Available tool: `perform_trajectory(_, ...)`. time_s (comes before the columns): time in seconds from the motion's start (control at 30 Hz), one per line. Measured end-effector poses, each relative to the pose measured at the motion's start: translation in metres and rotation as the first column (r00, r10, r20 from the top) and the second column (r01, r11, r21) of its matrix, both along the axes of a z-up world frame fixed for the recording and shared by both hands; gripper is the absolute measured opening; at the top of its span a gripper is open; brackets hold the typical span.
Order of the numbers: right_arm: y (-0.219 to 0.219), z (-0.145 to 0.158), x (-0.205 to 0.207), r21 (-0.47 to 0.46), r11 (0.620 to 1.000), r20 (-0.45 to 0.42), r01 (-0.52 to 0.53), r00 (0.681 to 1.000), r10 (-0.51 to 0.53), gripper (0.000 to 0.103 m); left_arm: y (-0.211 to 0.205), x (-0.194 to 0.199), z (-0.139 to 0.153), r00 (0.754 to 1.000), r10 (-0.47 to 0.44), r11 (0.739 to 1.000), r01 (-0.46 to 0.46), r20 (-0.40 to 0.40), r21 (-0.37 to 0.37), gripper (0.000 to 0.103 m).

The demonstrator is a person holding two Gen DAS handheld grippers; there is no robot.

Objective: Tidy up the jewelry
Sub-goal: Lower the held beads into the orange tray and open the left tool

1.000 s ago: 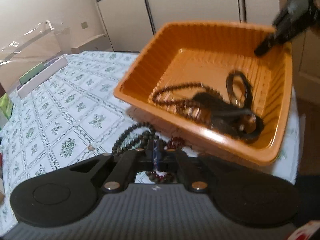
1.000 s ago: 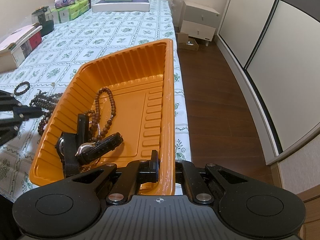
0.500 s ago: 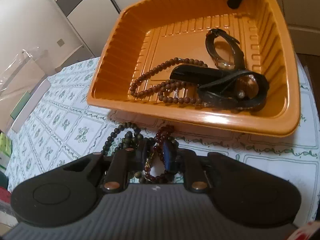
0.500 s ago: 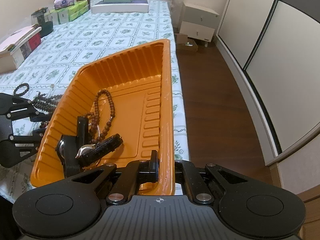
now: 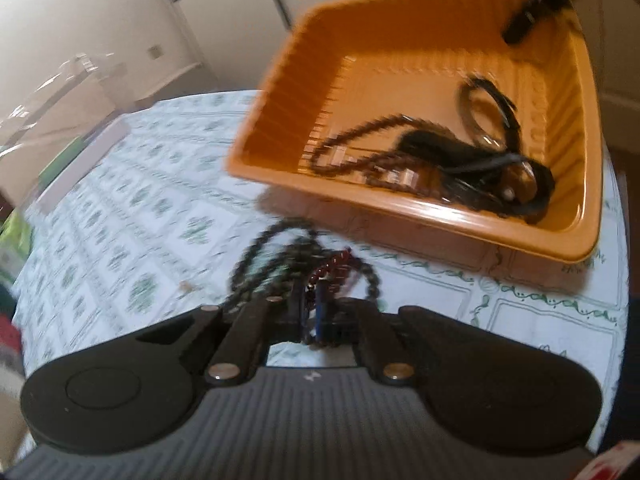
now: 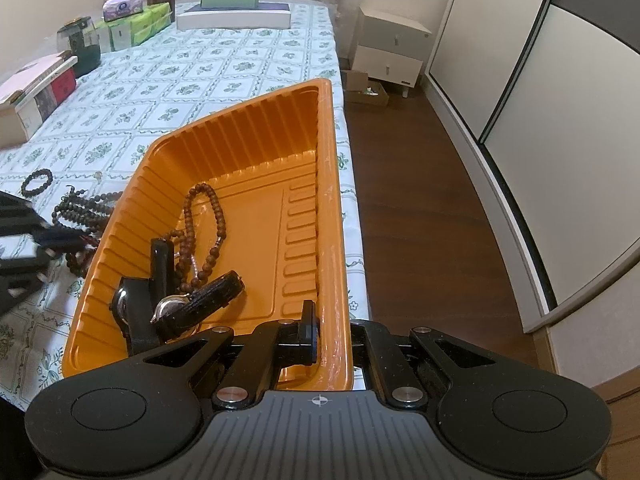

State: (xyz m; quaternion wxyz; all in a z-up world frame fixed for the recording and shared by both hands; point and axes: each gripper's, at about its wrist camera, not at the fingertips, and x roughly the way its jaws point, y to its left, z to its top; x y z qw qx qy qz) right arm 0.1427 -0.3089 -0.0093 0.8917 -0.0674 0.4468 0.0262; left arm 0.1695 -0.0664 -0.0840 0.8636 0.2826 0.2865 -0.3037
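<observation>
An orange tray [image 6: 256,136] [image 5: 440,224] sits tilted at the table's edge. It holds a brown bead necklace [image 6: 208,220] and black watches [image 6: 188,312]. My right gripper [image 6: 326,332] is shut on the tray's near rim. My left gripper [image 5: 310,308] is shut on a dark red bead bracelet [image 5: 332,266] and lifts it, with dark bead strands [image 5: 272,264] tangled around it, just in front of the tray. It shows blurred at the left of the right wrist view [image 6: 52,236]. More dark bead strands [image 6: 84,208] lie on the cloth beside the tray.
A small dark bead bracelet [image 6: 37,181] lies on the flowered tablecloth [image 6: 192,72]. Books [image 6: 36,96], tissue packs [image 6: 136,24] and a white box [image 6: 236,18] stand at the far end. The table edge and wooden floor [image 6: 420,208] run along the right.
My left gripper has closed on the red beads and risen from the cloth, pulling dark strands with it. The view is blurred with motion. The right gripper still grips the tray rim.
</observation>
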Motion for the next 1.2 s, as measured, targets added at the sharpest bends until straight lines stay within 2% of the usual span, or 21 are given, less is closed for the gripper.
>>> perform_trajectory(0.2,0.001,0.001,-0.001,0.0,1.0,0.006,0.003,1.0,-0.003,0.004,0.031,-0.003,0.029,0.997,0.083,0.991,-0.083,-0.004,-0.107,0.004)
perform_trajectory(0.4,0.003,0.003,-0.002,-0.008,1.0,0.01,0.0,1.0,0.0,0.004,0.033,-0.007,0.056,0.995,0.093,0.983,-0.089,0.018,-0.16,0.004)
perform_trajectory(0.67,0.004,0.004,-0.003,-0.016,1.0,0.015,-0.002,1.0,0.003,0.004,0.009,-0.009,0.081,0.996,0.059,0.978,-0.045,0.06,-0.206,0.004)
perform_trajectory(0.93,0.003,0.004,-0.003,-0.016,1.0,0.017,-0.003,1.0,0.004,0.004,-0.022,-0.001,0.101,0.997,0.025,0.958,-0.002,0.075,-0.288,0.004)
perform_trajectory(1.07,0.002,0.003,-0.002,-0.016,1.0,0.016,-0.003,1.0,0.004,0.004,-0.036,0.006,0.103,0.999,0.007,0.943,0.012,0.054,-0.334,0.004)
perform_trajectory(1.2,0.0,0.003,-0.002,-0.015,1.0,0.017,-0.004,1.0,0.005,0.004,-0.052,0.014,0.089,1.0,-0.006,0.943,0.008,0.007,-0.334,0.004)
